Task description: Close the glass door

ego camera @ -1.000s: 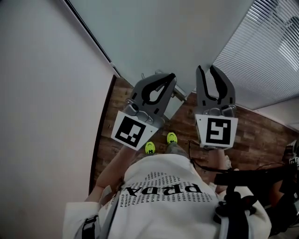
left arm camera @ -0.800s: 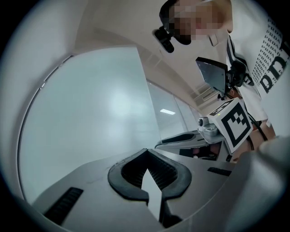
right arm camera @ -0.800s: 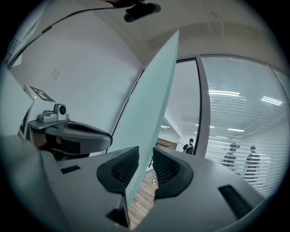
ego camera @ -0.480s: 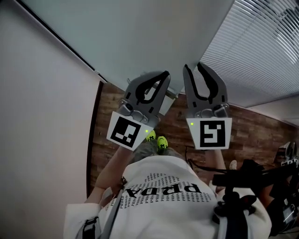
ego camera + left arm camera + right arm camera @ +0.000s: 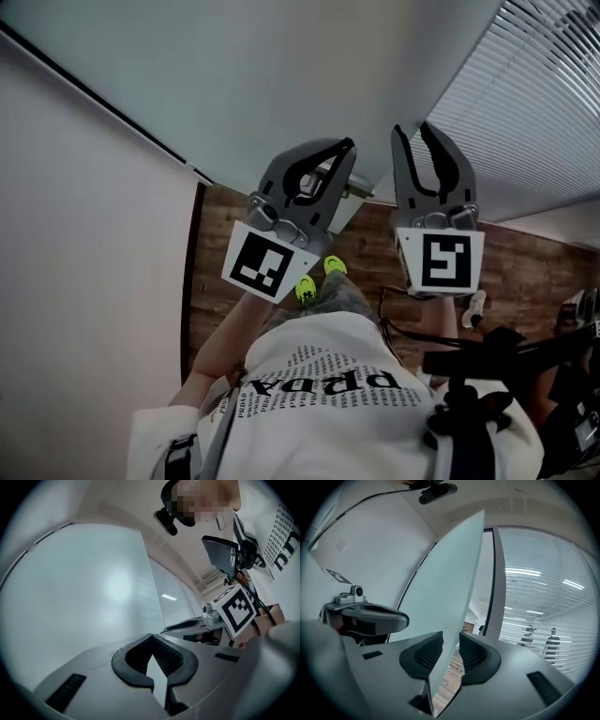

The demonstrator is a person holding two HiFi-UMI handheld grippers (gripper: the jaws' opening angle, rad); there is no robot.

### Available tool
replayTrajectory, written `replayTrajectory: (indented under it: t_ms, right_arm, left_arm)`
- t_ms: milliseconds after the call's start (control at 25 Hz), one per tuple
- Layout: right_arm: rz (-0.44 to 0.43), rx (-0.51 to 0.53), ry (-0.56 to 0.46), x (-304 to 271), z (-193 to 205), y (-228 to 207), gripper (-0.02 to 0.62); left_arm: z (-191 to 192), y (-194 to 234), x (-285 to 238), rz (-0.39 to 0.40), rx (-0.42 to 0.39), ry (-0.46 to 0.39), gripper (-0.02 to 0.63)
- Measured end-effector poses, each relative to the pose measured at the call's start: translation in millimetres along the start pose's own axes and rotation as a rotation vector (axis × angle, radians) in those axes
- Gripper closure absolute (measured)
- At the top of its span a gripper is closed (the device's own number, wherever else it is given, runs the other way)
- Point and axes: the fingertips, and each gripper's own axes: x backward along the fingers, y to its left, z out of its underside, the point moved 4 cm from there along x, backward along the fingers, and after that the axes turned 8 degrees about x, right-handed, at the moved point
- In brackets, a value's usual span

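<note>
So the glass door (image 5: pixel 281 75) has swung closer to its frame (image 5: pixel 496 583), both grippers raised side by side: right gripper (image 5: pixel 413 129) jaws apart with the pane's edge between its fingers, left gripper (image 5: pixel 345 145) pinched shut on nothing, glass just ahead of its tips.

Wears a white, black-lettered T-shirt (image 5: pixel 328 375) at 6 o'clock and neon-yellow shoes (image 5: pixel 305 291); shows grey left gripper (image 5: pixel 347 146) and right gripper (image 5: pixel 412 131) with black-and-white marker cubes (image 5: pixel 265 265).
</note>
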Motion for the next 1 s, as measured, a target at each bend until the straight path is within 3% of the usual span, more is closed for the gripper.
replayTrajectory:
  t_ms: [320, 520, 720, 880, 1000]
  right_arm:
    - [0.085, 0.053, -0.115, 11.8, -22.9, 8.2, 0.523]
    - [0.08, 0.083, -0.165, 6.1, -15.3, 9.9, 0.523]
    - [0.158, 0.262, -0.152, 6.1, -5.6, 9.7, 0.525]
    - [0.064, 0.151, -0.178, 0.2, -2.1, 19.1, 0.574]
    - [0.041, 0.166, -0.152, -12.5, 4.9, 21.1, 0.578]
  left_arm:
    - [-10.2, -5.8, 4.8, 0.068, -0.097, -0.061, 0.615]
    - [4.9, -6.0, 8.5, 0.04, -0.115, -0.077, 0.615]
    - [18.3, -5.9, 6.7, 0.005, -0.107, -0.076, 0.615]
    - [16.0, -5.7, 4.3, -0.032, -0.11, -0.062, 0.615]
    - [24.8, -5.1, 9.2, -0.056, -0.101, -0.061, 0.615]
